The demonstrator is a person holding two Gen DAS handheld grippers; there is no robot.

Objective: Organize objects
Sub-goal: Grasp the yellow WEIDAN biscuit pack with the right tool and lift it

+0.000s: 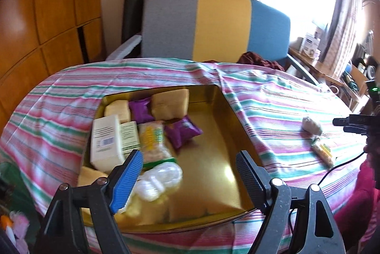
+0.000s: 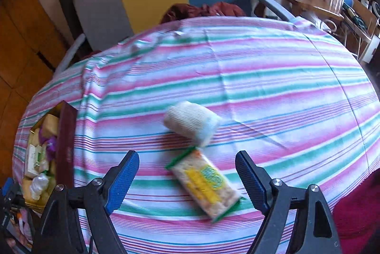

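A table covered by a striped cloth [image 2: 237, 78] in pink, green and white fills both views. Behind it stands a chair [image 1: 213, 23] with a grey, yellow and blue back, and a dark red garment [image 2: 204, 9] lies at the far edge.

On the left part of the table sits a gold-lined tin box [image 1: 213, 154], open at the top, its dark red outer wall visible in the right wrist view. It holds a white carton [image 1: 106, 142], two purple packets [image 1: 182, 133], tan blocks [image 1: 171, 104], a yellow-and-green snack pack [image 1: 154, 142] and a clear plastic bundle [image 1: 159, 178]. The right half of the box floor is bare.

Out on the cloth, well apart from the box, lie a white roll of bandage [image 2: 192, 123] and, just beside it on the near side, a cracker packet [image 2: 206, 180] with green ends and a yellow label. Whether the two touch cannot be told through the blur.

The left gripper [image 1: 190, 173] hangs over the box, jaws apart, nothing between them. The right gripper [image 2: 187, 175] hangs over the cracker packet, jaws spread wide; the pads are clear of it.
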